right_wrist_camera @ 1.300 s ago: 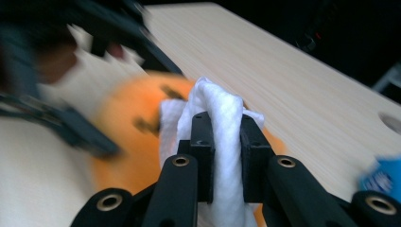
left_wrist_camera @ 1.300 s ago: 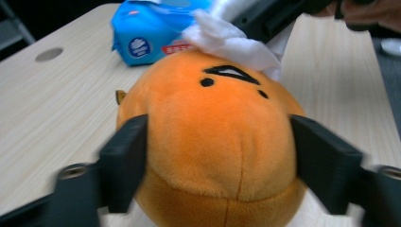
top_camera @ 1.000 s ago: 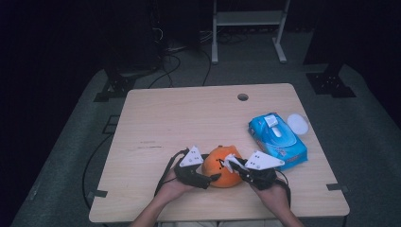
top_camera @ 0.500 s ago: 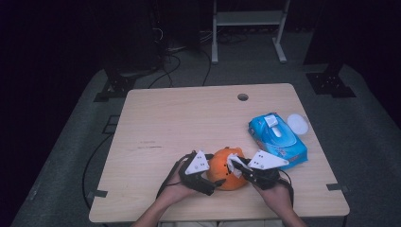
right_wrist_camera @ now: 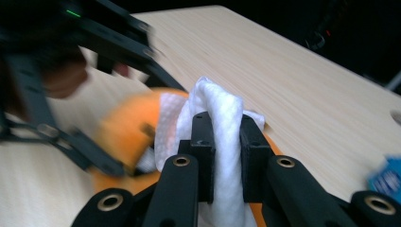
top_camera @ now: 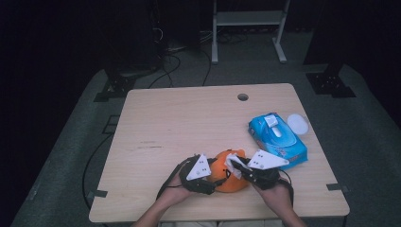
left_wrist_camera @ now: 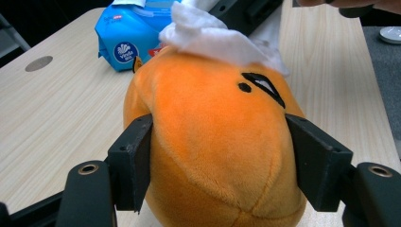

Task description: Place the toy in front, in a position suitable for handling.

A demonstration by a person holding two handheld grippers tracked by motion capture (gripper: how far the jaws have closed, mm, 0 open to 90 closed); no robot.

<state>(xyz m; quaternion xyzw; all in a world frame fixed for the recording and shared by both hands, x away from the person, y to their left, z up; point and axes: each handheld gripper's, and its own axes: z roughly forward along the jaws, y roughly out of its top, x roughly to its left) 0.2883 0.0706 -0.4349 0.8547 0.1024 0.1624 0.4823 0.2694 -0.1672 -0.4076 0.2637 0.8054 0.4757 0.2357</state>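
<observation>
An orange plush toy (top_camera: 226, 177) with a dark stitched eye (left_wrist_camera: 262, 85) sits near the table's front edge. My left gripper (left_wrist_camera: 217, 156) has just been closing, with the toy between its jaws, and both pads now press into the toy's sides. From the right, my right gripper (right_wrist_camera: 227, 142) is shut on a bunched white wipe (right_wrist_camera: 222, 109). The wipe (left_wrist_camera: 213, 35) rests on the top of the toy. In the high view the left gripper (top_camera: 213, 178) and right gripper (top_camera: 239, 166) meet at the toy, with the wipe (top_camera: 232, 161) between them.
A blue pack of wipes (top_camera: 278, 139) lies to the right of the toy, with a round white lid (top_camera: 297, 123) beside it near the table's right edge. The wooden table (top_camera: 189, 123) has a cable hole (top_camera: 242, 97) at the back.
The left gripper has shifted slightly right and toward the front edge against the toy. The right gripper has stayed on the toy's top with the wipe.
</observation>
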